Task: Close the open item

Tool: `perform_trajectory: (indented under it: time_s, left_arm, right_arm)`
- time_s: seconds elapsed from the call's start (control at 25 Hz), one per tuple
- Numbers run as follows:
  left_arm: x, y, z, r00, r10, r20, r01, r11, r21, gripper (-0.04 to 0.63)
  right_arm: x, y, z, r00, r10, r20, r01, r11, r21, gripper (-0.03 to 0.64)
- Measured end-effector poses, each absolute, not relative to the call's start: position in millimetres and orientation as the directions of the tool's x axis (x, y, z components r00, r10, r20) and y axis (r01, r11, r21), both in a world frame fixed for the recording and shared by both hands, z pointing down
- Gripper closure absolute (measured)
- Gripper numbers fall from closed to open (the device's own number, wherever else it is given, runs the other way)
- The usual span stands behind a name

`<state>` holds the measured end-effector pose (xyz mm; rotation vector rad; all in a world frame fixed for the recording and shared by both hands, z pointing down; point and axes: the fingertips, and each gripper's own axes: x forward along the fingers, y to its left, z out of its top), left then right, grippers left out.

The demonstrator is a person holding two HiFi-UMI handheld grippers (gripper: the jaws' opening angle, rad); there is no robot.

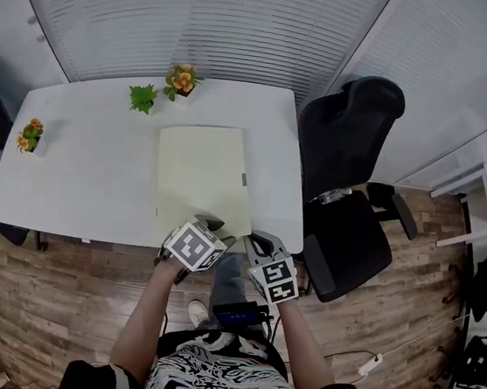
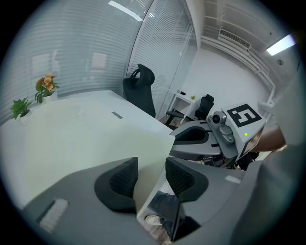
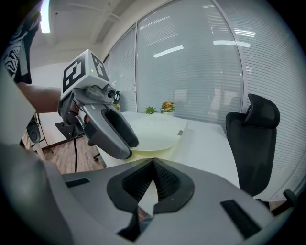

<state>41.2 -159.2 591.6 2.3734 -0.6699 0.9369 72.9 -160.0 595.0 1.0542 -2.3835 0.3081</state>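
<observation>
A pale yellow-green folder (image 1: 203, 175) lies flat on the white table (image 1: 79, 169), with a small grey tab (image 1: 244, 180) on its right edge. My left gripper (image 1: 209, 223) hovers at the folder's near edge with its jaws open. In the left gripper view the folder's near corner (image 2: 86, 139) and the table edge show through the gap of that gripper (image 2: 152, 174), and the pads touch nothing. My right gripper (image 1: 256, 239) is just right of it at the table's front edge. Its pads (image 3: 154, 179) are shut with nothing between them. The folder (image 3: 153, 131) lies ahead of it.
Two small pots, orange flowers (image 1: 183, 80) and a green plant (image 1: 142, 97), stand at the table's far edge, and another flower pot (image 1: 30, 135) stands at the left end. A black office chair (image 1: 350, 185) is close to the table's right side. The floor is wood.
</observation>
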Motion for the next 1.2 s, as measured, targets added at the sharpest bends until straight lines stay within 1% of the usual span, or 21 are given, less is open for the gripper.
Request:
perform_trajectory:
  time_s: [0.28, 0.96, 1.2]
  left_arm:
    - [42.3, -158.8, 591.4, 0.635, -0.259, 0.728, -0.605, -0.753, 0.26, 0.419]
    - [42.0, -158.0, 591.8, 0.635, -0.265, 0.725, -0.605, -0.754, 0.254, 0.419]
    - [37.9, -165.3, 589.7, 0.625, -0.275, 0.73, -0.607, -0.759, 0.234, 0.419]
  right_arm:
    - [73.9, -159.3, 596.2, -0.567, -0.626, 0.536, -0.727, 0.686, 0.031, 0.615]
    - [73.3, -158.2, 594.0, -0.575, -0.611, 0.544, -0.73, 0.684, -0.003, 0.615]
    - [69.7, -165.9, 593.2, -0.578, -0.622, 0.527, -0.736, 0.677, -0.009, 0.615]
